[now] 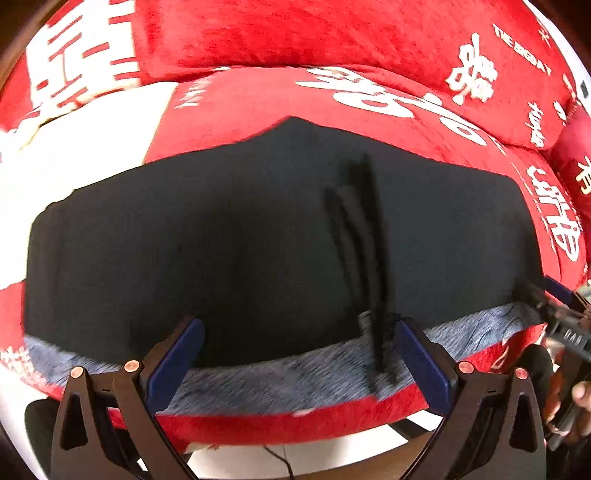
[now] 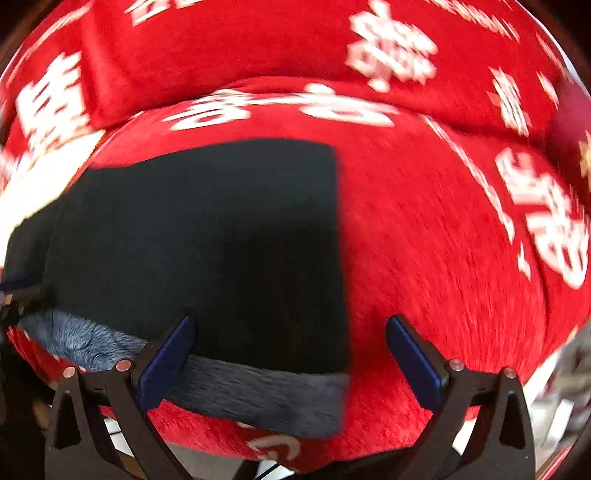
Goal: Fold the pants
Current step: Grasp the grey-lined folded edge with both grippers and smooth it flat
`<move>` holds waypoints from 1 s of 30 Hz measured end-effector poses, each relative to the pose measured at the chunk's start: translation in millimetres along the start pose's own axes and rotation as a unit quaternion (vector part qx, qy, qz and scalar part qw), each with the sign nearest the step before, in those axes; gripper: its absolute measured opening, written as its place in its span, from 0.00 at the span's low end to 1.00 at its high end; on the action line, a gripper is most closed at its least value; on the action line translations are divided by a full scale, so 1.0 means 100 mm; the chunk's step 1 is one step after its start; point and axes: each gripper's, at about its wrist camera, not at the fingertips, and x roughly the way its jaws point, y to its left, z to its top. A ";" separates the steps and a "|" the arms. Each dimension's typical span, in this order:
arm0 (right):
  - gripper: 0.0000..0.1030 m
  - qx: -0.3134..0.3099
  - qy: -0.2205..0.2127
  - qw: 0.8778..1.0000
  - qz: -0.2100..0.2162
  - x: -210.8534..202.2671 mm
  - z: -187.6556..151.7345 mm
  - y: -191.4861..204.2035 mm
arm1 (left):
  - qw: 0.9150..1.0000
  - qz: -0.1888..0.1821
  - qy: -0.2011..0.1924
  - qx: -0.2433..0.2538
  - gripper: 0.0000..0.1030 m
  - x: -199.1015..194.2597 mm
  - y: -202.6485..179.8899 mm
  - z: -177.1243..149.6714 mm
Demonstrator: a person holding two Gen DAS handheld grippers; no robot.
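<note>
Black pants (image 1: 229,229) lie spread flat on a red sofa seat (image 1: 236,96), with grey fleece lining (image 1: 280,380) showing along the near edge. Two black drawstrings (image 1: 365,240) trail over the cloth. My left gripper (image 1: 298,328) is open over that near edge, gripping nothing. In the right wrist view the pants (image 2: 207,240) end in a straight right edge, with the lining (image 2: 266,398) below. My right gripper (image 2: 291,325) is open over the near right corner. Each gripper also shows at the other view's edge, the right gripper (image 1: 554,306) and the left gripper (image 2: 18,291).
Red back cushions with white characters (image 1: 332,33) rise behind the seat. A white patch of cover (image 1: 85,147) lies left of the pants. Bare red seat (image 2: 443,258) stretches right of them. A hand (image 1: 580,395) holds the right gripper. Floor (image 1: 258,461) shows below the sofa's front.
</note>
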 end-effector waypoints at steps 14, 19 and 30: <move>1.00 -0.175 -0.038 0.983 0.028 0.19 0.12 1.49 | 0.993 0.073 0.006 -0.089 1.00 0.14 0.92 -0.13; 1.00 -0.134 -0.020 0.990 0.032 0.30 0.52 1.56 | 0.992 0.053 0.002 -0.118 1.00 0.16 1.17 -0.23; 1.00 -0.144 -0.016 0.988 0.061 0.00 0.41 1.94 | 0.990 0.071 -0.027 -0.119 1.00 0.08 1.33 -0.21</move>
